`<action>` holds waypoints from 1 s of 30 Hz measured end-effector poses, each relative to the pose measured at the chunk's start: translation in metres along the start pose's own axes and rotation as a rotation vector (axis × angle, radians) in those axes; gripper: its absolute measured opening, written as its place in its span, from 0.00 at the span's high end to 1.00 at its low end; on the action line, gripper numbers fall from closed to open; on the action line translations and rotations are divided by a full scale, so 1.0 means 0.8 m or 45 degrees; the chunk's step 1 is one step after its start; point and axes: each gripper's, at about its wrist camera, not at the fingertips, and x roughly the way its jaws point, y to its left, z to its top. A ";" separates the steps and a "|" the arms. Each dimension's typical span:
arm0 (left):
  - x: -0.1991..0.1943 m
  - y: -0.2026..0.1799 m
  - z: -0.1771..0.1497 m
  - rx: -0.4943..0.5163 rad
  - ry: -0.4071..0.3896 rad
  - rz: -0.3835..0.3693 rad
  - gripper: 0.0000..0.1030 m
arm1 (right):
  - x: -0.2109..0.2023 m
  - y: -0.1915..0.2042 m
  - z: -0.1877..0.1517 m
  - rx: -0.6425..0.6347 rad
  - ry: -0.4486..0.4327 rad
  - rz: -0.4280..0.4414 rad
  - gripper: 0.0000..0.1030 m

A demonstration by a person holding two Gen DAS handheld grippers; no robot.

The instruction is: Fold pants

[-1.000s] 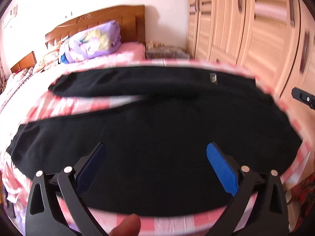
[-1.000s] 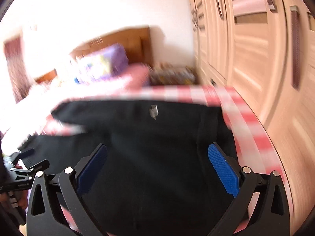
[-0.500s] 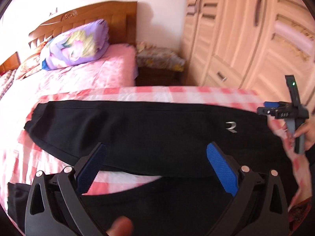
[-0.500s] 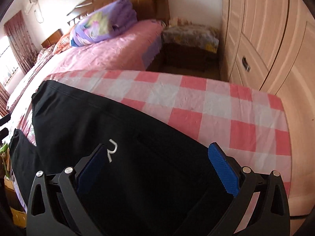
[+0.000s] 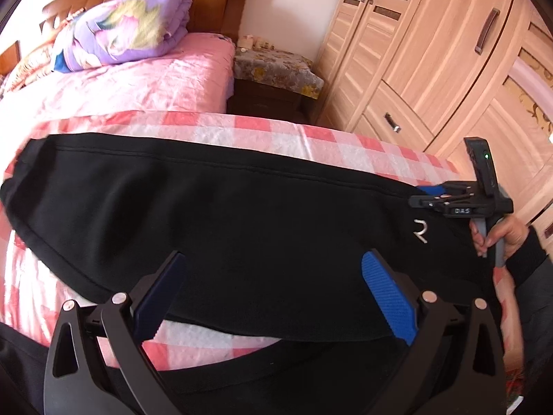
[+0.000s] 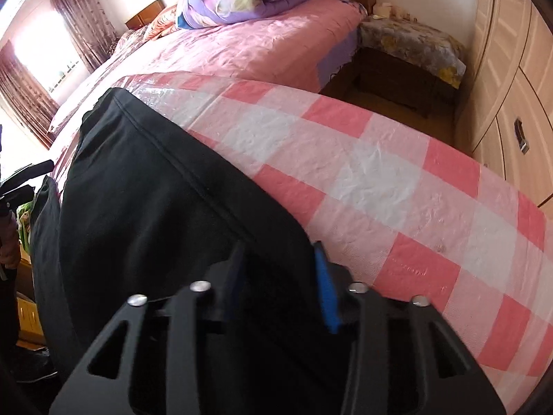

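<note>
Black pants (image 5: 242, 214) lie spread across a pink and white checked cloth (image 5: 262, 131), with a white logo near the waist at the right. My left gripper (image 5: 273, 294) is open and empty, just above the far leg near its lower edge. My right gripper (image 6: 280, 276) is shut on the far waist edge of the pants (image 6: 155, 200); it also shows in the left wrist view (image 5: 435, 195) at the right, held by a hand.
A pink bed (image 5: 138, 79) with a purple folded quilt (image 5: 128, 27) lies beyond the cloth. A covered nightstand (image 5: 276, 72) stands by a wooden wardrobe (image 5: 432, 55) at the right. Curtained windows (image 6: 34, 79) are far left.
My right gripper has dropped to the waist edge and closed on it. My left gripper has moved lower and closer over the pants, still open.
</note>
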 end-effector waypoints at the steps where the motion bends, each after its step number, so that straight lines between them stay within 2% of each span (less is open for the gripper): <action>1: 0.005 0.001 0.005 -0.025 0.007 -0.051 0.02 | -0.009 0.006 -0.001 -0.021 -0.028 -0.055 0.90; 7: 0.050 0.007 0.041 -0.328 0.126 -0.349 0.02 | -0.086 0.072 -0.045 -0.183 -0.235 -0.083 0.91; 9: 0.073 0.005 0.054 -0.427 0.171 -0.405 0.02 | -0.109 0.103 -0.066 -0.243 -0.298 -0.108 0.91; 12: 0.098 -0.010 0.068 -0.461 0.200 -0.358 0.02 | -0.127 0.143 -0.099 -0.319 -0.357 -0.150 0.91; 15: 0.125 -0.023 0.072 -0.466 0.277 -0.204 0.05 | -0.130 0.170 -0.127 -0.336 -0.393 -0.160 0.91; 16: 0.132 -0.024 0.070 -0.468 0.296 -0.158 0.26 | -0.130 0.173 -0.135 -0.334 -0.401 -0.165 0.91; 17: 0.137 -0.024 0.068 -0.463 0.313 -0.139 0.61 | -0.129 0.175 -0.141 -0.327 -0.405 -0.167 0.91; 18: 0.141 -0.024 0.061 -0.454 0.334 -0.108 0.75 | -0.125 0.175 -0.145 -0.310 -0.402 -0.170 0.91; 20: 0.133 -0.020 0.049 -0.443 0.277 -0.121 0.85 | -0.119 0.173 -0.151 -0.280 -0.399 -0.171 0.91; 22: 0.107 -0.019 0.035 -0.416 0.186 -0.115 0.88 | -0.117 0.171 -0.158 -0.242 -0.400 -0.142 0.89; 24: 0.056 -0.031 0.014 -0.347 0.020 -0.091 0.88 | -0.127 0.175 -0.169 -0.194 -0.432 -0.116 0.88; 27: -0.019 -0.065 -0.026 -0.201 -0.174 -0.051 0.88 | -0.148 0.179 -0.192 -0.136 -0.479 -0.084 0.85; 29: -0.053 -0.084 -0.061 -0.152 -0.239 -0.055 0.89 | -0.164 0.179 -0.212 -0.069 -0.513 -0.076 0.63; 30: -0.063 -0.090 -0.083 -0.128 -0.258 -0.054 0.89 | -0.176 0.177 -0.230 -0.006 -0.545 -0.046 0.37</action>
